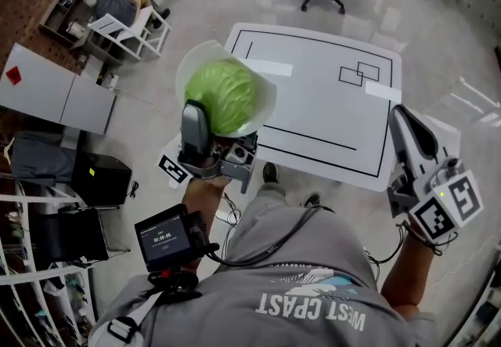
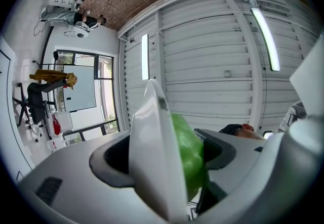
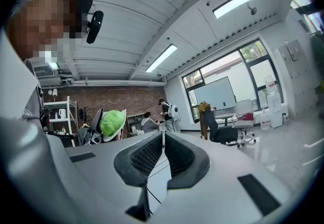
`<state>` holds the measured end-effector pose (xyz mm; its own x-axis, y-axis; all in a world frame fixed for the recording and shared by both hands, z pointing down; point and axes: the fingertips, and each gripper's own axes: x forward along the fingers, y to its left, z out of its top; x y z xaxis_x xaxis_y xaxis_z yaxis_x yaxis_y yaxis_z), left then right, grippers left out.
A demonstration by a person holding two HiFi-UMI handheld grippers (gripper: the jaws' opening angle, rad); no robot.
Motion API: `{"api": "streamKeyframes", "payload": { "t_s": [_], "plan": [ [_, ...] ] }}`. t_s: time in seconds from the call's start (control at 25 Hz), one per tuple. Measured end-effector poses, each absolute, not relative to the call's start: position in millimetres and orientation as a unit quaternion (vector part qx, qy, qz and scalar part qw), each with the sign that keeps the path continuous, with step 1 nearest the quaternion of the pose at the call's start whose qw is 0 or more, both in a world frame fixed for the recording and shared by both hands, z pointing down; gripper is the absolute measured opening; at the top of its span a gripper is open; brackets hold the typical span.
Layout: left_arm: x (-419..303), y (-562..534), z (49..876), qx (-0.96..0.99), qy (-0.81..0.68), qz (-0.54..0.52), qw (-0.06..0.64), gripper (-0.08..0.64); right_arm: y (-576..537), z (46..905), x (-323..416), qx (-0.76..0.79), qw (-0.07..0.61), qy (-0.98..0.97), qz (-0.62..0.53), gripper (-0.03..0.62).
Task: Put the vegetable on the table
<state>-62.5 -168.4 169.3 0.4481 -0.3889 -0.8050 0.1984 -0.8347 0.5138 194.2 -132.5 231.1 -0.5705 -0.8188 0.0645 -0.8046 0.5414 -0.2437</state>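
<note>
Jaws of the left gripper [image 1: 226,87] spread wide and clamped on the green cabbage [image 1: 221,100], white table [image 1: 321,106] with black outlines, cabbage raised in the air by its left edge, right gripper [image 1: 400,118] jaws pressed together, empty, beside the table's right edge

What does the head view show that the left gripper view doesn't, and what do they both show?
Only the head view: the white table top with its drawn boxes, and the screen at the person's chest. Only the left gripper view: the ceiling with its strip lights and the windows. Both: the green vegetable in its white wrapper, gripped by the left gripper.
</note>
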Motion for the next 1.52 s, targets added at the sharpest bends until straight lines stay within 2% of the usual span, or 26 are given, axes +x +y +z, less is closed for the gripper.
{"api": "streamKeyframes", "payload": {
  "t_s": [0.8, 1.52],
  "plan": [
    [-56.6, -339.1, 231.6, 0.812, -0.065, -0.446, 0.371, 0.368, -249.9, 266.3, 179.8, -0.512, 0.043, 0.840, -0.174, 0.008],
    [-21.4, -433.1, 420.0, 0.798, -0.112, -0.279, 0.522, 0.367, -276.9, 331.8, 196.7, -0.577, 0.060, 0.778, -0.242, 0.008]
  ]
}}
